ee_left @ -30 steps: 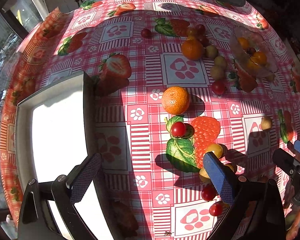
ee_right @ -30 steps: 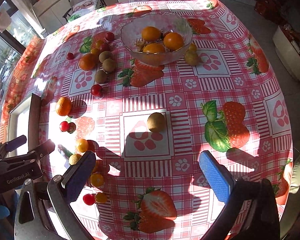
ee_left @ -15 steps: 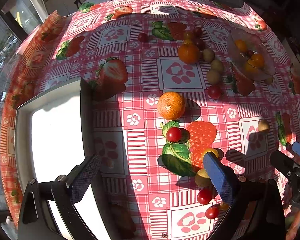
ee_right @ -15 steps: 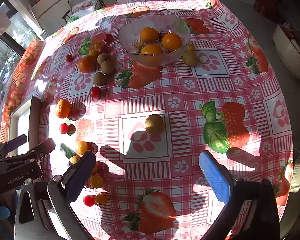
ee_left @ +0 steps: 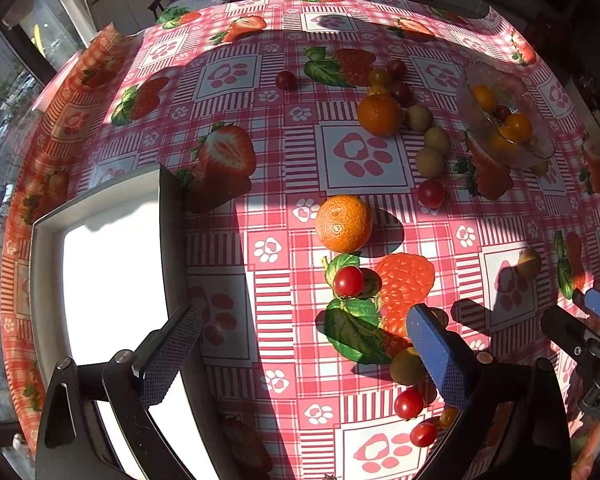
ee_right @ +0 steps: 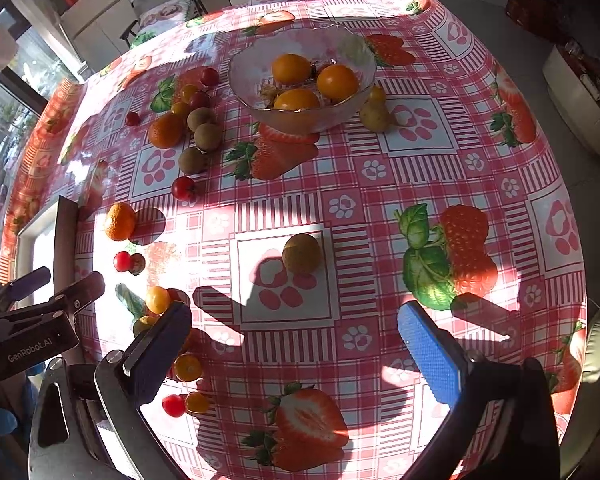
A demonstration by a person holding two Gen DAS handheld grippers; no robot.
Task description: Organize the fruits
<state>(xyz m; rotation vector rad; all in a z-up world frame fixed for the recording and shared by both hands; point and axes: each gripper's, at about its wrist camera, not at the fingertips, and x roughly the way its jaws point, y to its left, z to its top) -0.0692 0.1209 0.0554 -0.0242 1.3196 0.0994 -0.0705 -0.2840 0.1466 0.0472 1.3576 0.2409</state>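
A table [ee_right: 380,184] covered in a red checked cloth printed with strawberries and paw prints carries scattered fruit in strong sunlight. The left hand-held gripper [ee_left: 300,352] hangs above the near left part of the table with its two fingers spread wide and nothing between them; its left finger is over the rim of a white tray [ee_left: 112,280], its right finger over a cluster of small fruit. The right hand-held gripper [ee_right: 296,344] is likewise spread wide and holds nothing, hovering above the near middle of the table. Ahead of it, alone on a paw-print square, lies a small brownish round fruit [ee_right: 301,253]. At the far side stands a clear glass bowl [ee_right: 240,76] holding three orange-yellow fruits [ee_right: 337,81]. Left of the bowl sits a group: an orange [ee_right: 165,131], several brown round fruits [ee_right: 207,136] and a few small red and yellow tomatoes. Nearer, a tangerine [ee_left: 343,223] lies by itself just beyond a red cherry tomato [ee_left: 348,281]. More cherry tomatoes [ee_left: 408,404] and small yellow fruits lie near the table's front edge, between the two grippers. The tray sits at the table's left edge, with no fruit visible on it.
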